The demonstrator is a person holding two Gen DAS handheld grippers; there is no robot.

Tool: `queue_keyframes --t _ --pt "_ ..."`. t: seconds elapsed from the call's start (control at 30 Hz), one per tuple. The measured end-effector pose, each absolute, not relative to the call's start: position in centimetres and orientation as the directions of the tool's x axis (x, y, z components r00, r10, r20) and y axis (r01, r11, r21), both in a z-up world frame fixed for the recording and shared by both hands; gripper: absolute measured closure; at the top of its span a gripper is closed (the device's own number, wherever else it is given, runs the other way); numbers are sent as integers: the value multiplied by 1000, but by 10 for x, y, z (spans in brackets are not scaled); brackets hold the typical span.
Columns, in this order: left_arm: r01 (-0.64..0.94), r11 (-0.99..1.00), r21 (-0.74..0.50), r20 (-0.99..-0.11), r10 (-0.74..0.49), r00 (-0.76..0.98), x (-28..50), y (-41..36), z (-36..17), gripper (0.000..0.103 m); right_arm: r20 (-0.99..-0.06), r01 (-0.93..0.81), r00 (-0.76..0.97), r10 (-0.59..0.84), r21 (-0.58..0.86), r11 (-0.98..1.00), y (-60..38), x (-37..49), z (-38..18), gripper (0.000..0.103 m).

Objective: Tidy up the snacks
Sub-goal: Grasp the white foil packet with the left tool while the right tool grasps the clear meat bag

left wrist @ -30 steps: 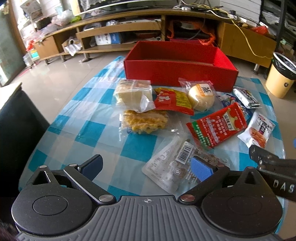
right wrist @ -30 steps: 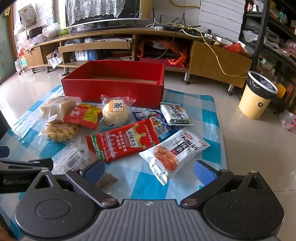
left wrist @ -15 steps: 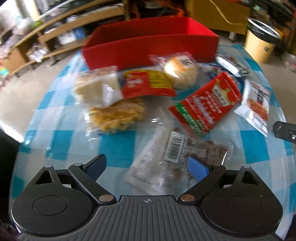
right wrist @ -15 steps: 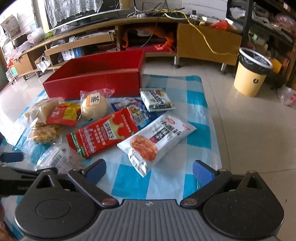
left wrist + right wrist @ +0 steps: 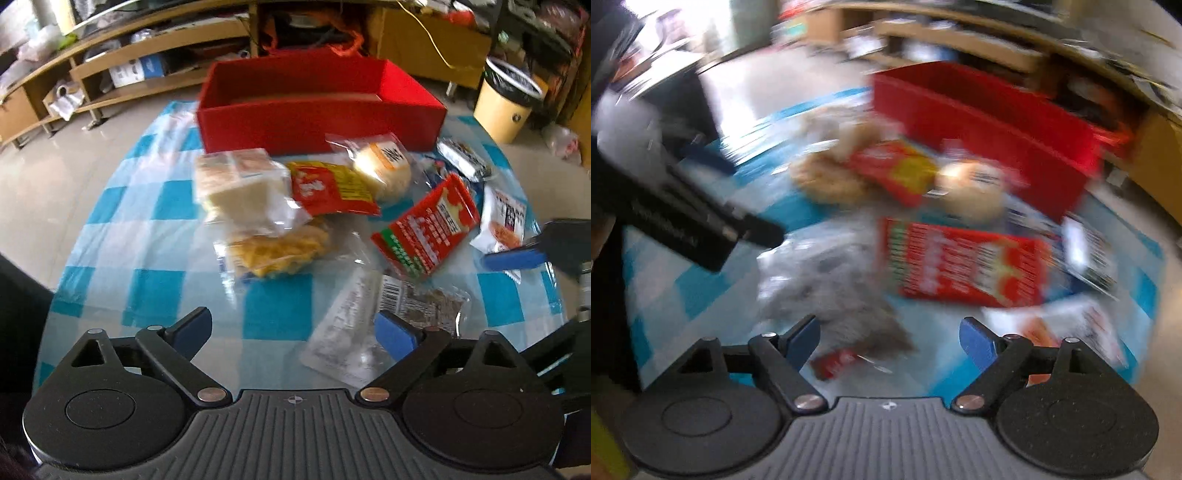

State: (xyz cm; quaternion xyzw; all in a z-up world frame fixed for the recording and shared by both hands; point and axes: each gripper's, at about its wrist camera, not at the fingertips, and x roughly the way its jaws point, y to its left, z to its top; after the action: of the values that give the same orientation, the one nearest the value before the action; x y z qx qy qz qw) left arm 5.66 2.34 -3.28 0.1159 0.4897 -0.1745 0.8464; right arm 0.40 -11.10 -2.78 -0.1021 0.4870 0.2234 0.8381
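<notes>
Snacks, sealed, loose before open red box (image 5: 317, 114): bread pack (image 5: 240, 188), yellow crisps (image 5: 277, 251), red-yellow sachet (image 5: 332, 190), bun (image 5: 384, 166), red packet (image 5: 424, 232), clear pack (image 5: 369, 325), white packet (image 5: 502, 221).

A blue-and-white checked cloth (image 5: 155, 206) covers the desk. The open cardboard box (image 5: 317, 122) is solid red. One flat foil packet (image 5: 424, 232) is red with a green edge and white print; another crinkled packet (image 5: 332, 190) is red and yellow. Both tools carry blue finger pads (image 5: 393, 334) on black bodies.

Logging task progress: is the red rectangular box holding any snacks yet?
Cannot tell fully. The red rectangular box shows only bare inner wall in the left wrist view; its floor is hidden. All visible packets lie outside on the checked cloth.
</notes>
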Motion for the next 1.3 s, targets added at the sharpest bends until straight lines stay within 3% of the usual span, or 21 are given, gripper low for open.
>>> queue_keyframes --t 0.17,0.5,0.67,0.77,0.83,0.97,1.07,1.13,1.23,1.3 --pt "375 926 -46 -876 -217 430 62 47 -35 5 -889 -588 339 307 54 807 -83 22 -46 18" --pt "412 910 -51 -887 -231 401 59 52 -45 4 -901 -583 318 297 61 810 -67 22 -58 21" --pt "476 879 -1 -877 -229 422 49 38 -45 2 -900 -504 306 310 123 855 -97 -8 -51 32" --pt "524 851 13 -877 -242 415 46 25 -47 2 -872 -408 312 376 234 883 -127 -15 -40 61" --pt "569 822 24 -880 -253 402 43 11 -50 2 -879 -363 333 341 214 907 -136 -16 -40 62" --pt "610 787 93 -885 -215 413 38 -12 -56 2 -872 -335 372 320 195 922 -138 -19 -32 52" --pt "605 789 107 -872 -218 439 37 -11 -49 2 -860 -422 361 361 195 886 -118 -24 -31 28" --pt "582 806 105 -864 -216 454 41 -4 -43 2 -871 -488 340 354 158 858 -102 -25 -36 28" --pt "545 835 72 -855 -230 465 45 12 -37 2 -891 -527 324 318 110 843 -84 -21 -49 17" --pt "531 845 58 -858 -230 459 46 19 -38 2 -903 -529 330 277 67 846 -81 -24 -53 17"
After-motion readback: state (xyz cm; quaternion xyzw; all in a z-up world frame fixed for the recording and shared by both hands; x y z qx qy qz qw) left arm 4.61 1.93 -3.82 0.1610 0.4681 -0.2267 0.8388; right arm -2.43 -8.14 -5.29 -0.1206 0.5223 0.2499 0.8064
